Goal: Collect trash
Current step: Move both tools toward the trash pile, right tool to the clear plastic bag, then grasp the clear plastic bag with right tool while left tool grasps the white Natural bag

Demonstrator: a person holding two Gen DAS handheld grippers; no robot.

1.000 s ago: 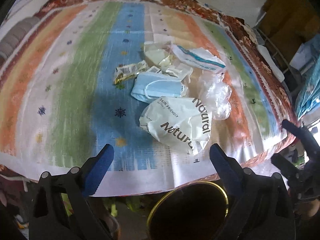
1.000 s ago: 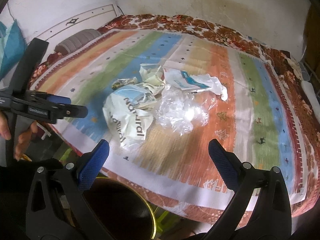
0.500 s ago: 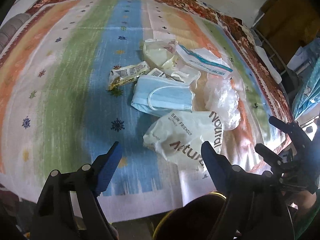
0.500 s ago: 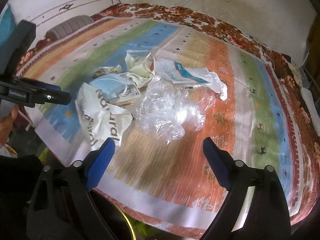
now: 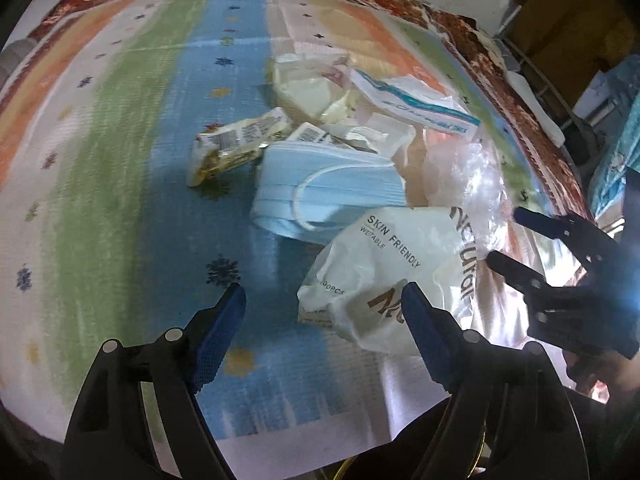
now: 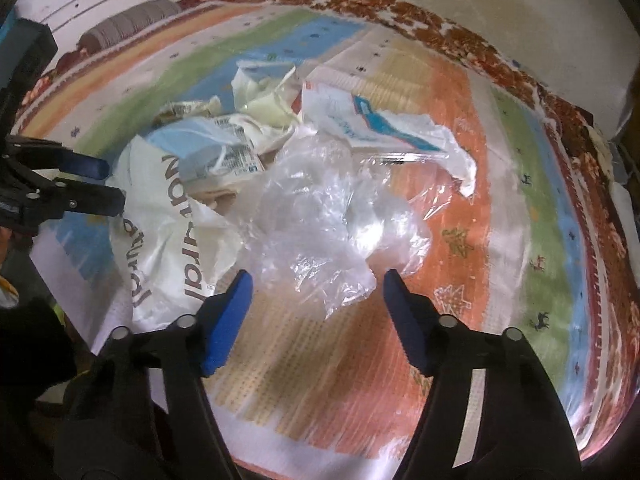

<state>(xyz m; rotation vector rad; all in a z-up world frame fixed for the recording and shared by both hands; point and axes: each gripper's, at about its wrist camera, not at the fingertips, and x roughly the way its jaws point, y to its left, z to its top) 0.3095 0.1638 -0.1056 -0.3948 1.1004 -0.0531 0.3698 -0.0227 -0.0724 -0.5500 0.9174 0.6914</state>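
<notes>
A pile of trash lies on a striped bedspread (image 5: 120, 152). In the left wrist view my left gripper (image 5: 322, 298) is open, its jaws either side of the near left corner of a white "Natural" wrapper (image 5: 384, 272). Behind it lie a blue face mask (image 5: 332, 188), a snack wrapper (image 5: 236, 140) and a white-and-blue packet (image 5: 416, 100). In the right wrist view my right gripper (image 6: 318, 284) is open just short of a crumpled clear plastic bag (image 6: 320, 216); the "Natural" wrapper (image 6: 176, 236) lies to its left.
The other gripper shows at each view's edge: the right one (image 5: 520, 244) and the left one (image 6: 92, 184). A gold-rimmed dark bin (image 5: 420, 456) sits below the bed's near edge. A shelf with boxes (image 5: 560, 40) stands at the right. A grey bolster (image 6: 132, 24) lies at the far left.
Both grippers have moved forward and down toward the pile. The left jaws now flank the "Natural" wrapper's corner; the right jaws have narrowed and reached the clear bag.
</notes>
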